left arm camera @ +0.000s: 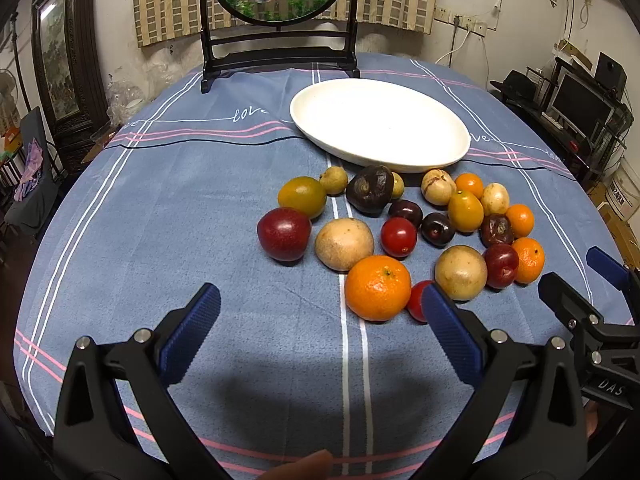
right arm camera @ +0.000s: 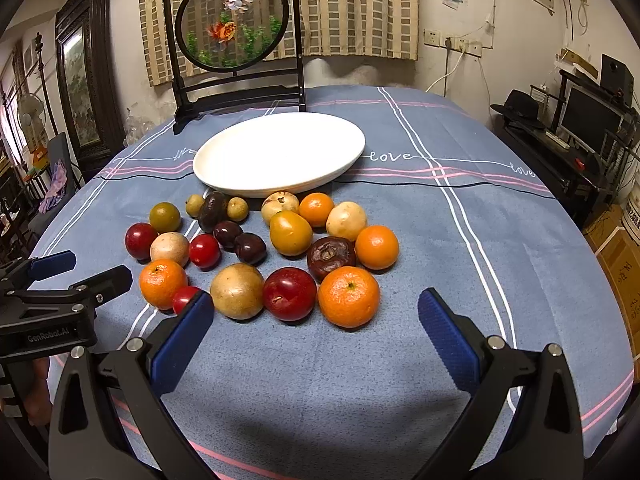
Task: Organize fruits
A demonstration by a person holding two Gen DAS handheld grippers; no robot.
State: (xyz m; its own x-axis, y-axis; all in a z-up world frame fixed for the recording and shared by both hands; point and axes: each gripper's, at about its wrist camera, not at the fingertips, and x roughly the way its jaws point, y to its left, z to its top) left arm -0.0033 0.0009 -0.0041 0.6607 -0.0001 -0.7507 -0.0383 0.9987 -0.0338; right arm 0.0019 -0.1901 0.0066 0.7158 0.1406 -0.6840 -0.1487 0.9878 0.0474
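Note:
Several fruits lie loose on the blue tablecloth in front of an empty white oval plate (left arm camera: 380,122), which also shows in the right wrist view (right arm camera: 280,156). Among them are an orange mandarin (left arm camera: 378,288) (right arm camera: 349,297), a red plum (left arm camera: 284,234), a tan round fruit (left arm camera: 344,243) (right arm camera: 237,291) and a red plum (right arm camera: 289,294). My left gripper (left arm camera: 320,312) is open and empty, just short of the fruits. My right gripper (right arm camera: 316,316) is open and empty, near the mandarin and plum. Each gripper shows at the edge of the other's view.
A black-framed round goldfish screen (left arm camera: 280,20) (right arm camera: 234,28) stands behind the plate at the table's far edge. A dark cabinet (right arm camera: 86,76) is at left, and a desk with a monitor (right arm camera: 588,120) at right. The tablecloth (right arm camera: 320,380) is bare close to the grippers.

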